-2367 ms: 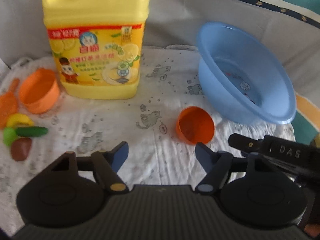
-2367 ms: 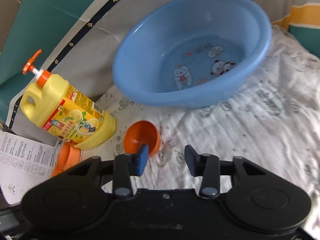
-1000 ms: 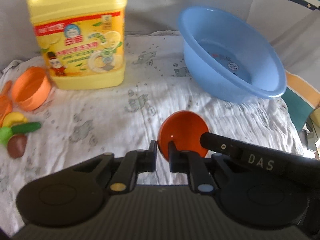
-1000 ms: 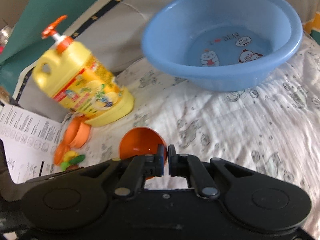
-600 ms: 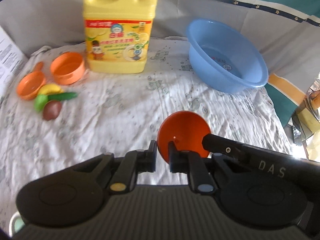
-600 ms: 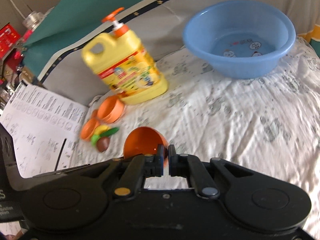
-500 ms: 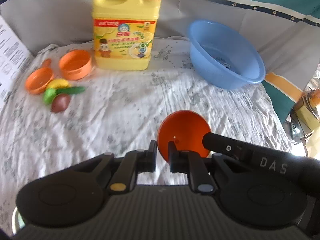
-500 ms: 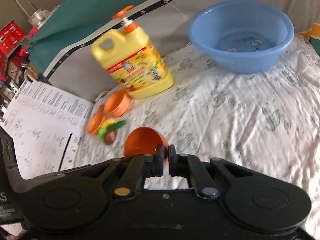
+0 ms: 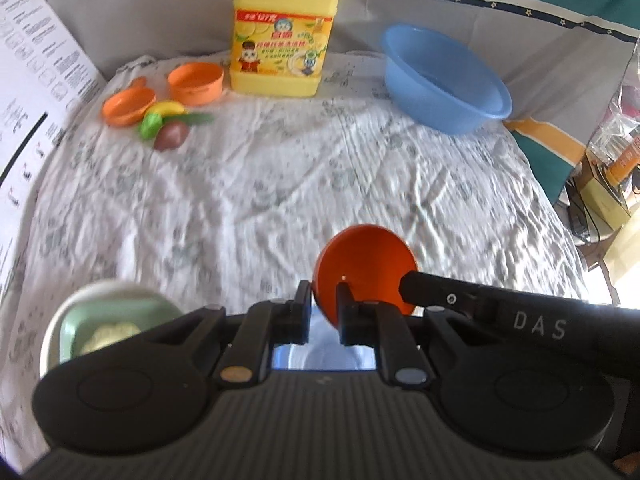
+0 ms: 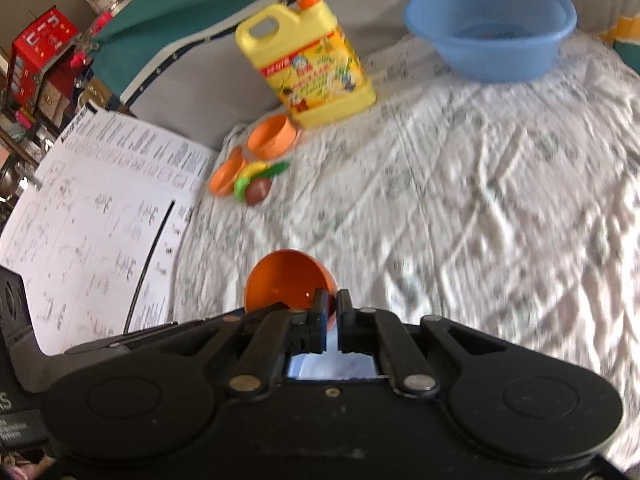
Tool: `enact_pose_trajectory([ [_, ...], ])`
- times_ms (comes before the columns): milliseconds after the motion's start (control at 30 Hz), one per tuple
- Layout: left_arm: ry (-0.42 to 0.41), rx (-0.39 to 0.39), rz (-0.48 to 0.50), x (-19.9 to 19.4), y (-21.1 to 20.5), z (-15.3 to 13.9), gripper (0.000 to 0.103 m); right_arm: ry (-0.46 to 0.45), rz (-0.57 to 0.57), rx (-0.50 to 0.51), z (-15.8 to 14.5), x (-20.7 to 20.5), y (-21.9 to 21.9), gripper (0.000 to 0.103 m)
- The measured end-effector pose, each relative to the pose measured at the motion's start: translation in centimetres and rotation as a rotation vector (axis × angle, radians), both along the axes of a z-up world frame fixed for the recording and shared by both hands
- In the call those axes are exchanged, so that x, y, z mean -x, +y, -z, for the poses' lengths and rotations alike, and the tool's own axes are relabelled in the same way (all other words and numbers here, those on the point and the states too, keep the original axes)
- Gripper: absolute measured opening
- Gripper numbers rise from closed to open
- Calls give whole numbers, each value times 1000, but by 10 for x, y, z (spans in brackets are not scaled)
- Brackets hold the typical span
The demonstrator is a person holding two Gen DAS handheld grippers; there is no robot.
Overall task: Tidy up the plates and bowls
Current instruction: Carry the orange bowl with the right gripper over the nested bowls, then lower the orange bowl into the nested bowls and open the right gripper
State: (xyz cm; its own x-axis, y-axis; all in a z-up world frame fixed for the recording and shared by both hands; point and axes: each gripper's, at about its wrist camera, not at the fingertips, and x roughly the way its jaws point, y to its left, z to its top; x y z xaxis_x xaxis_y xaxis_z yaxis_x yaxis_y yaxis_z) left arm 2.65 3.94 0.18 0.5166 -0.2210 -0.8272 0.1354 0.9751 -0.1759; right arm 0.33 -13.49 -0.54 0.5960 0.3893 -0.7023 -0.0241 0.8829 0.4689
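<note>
A small orange bowl (image 9: 366, 264) is held between both grippers above the white patterned cloth. My left gripper (image 9: 323, 304) is shut on its near rim. My right gripper (image 10: 329, 312) is shut on the same bowl (image 10: 286, 280) from the other side; its black body shows in the left wrist view (image 9: 500, 316). A white and green dish (image 9: 100, 320) lies at the near left. An orange pot (image 9: 195, 83) and an orange pan (image 9: 128, 106) sit at the far left.
A yellow detergent jug (image 9: 284, 36) stands at the back. A blue basin (image 9: 444, 80) sits at the back right. Toy vegetables (image 9: 168, 124) lie by the pan. A printed white sheet (image 10: 92, 216) lies at the left edge. Clutter stands beyond the right edge.
Both grippers closed on the orange bowl, lifted it and drew back toward the near side. The jug and basin now look farther away, and the white and green dish has come into view.
</note>
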Motion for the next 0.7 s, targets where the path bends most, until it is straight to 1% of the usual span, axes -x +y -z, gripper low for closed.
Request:
enact_pose_trajectory([
  [133, 30, 2, 5, 16, 4, 12, 12, 40, -10, 14, 13, 15, 5, 5],
  [267, 64, -5, 8, 22, 2, 27, 12, 77, -14, 30, 25, 23, 6, 5],
  [367, 77, -18, 13, 23, 0, 34, 13, 98, -16, 37, 33, 23, 7, 6],
  [700, 114, -21, 13, 15, 3, 48, 14, 152, -16, 26, 51, 14, 8, 7],
])
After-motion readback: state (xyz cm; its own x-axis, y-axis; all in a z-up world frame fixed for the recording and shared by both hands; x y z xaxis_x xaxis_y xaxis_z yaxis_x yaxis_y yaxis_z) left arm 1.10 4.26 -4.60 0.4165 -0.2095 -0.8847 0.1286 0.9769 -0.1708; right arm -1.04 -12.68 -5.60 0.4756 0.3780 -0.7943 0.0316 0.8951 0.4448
